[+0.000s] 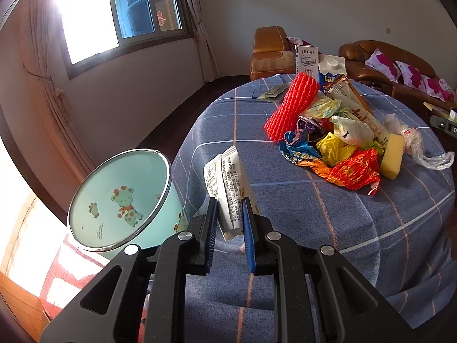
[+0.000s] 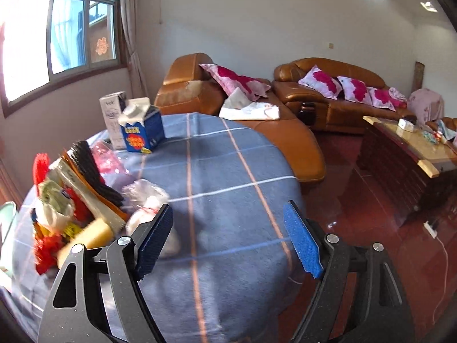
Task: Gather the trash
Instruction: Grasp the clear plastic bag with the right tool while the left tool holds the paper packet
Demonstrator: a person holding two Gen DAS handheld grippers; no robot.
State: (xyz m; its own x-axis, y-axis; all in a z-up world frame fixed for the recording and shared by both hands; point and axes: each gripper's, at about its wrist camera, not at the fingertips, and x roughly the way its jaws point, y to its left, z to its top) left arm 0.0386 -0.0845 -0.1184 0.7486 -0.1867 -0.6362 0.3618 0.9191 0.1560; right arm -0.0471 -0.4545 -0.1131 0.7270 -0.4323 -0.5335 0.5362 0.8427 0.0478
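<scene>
White printed wrapper (image 1: 227, 188), clamped between the nearly closed jaws of the left gripper (image 1: 228, 208), long axis pointing away over the table's near-left edge; the bin (image 1: 120, 200) lies just left. Right gripper (image 2: 228, 228) gapes, empty.

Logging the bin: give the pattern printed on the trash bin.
Mint green trash bin with cartoon giraffes, clearest in the left wrist view.

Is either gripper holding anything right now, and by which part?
The left gripper is shut on a white printed wrapper, pinched at its near end. The right gripper is open and empty.
</scene>
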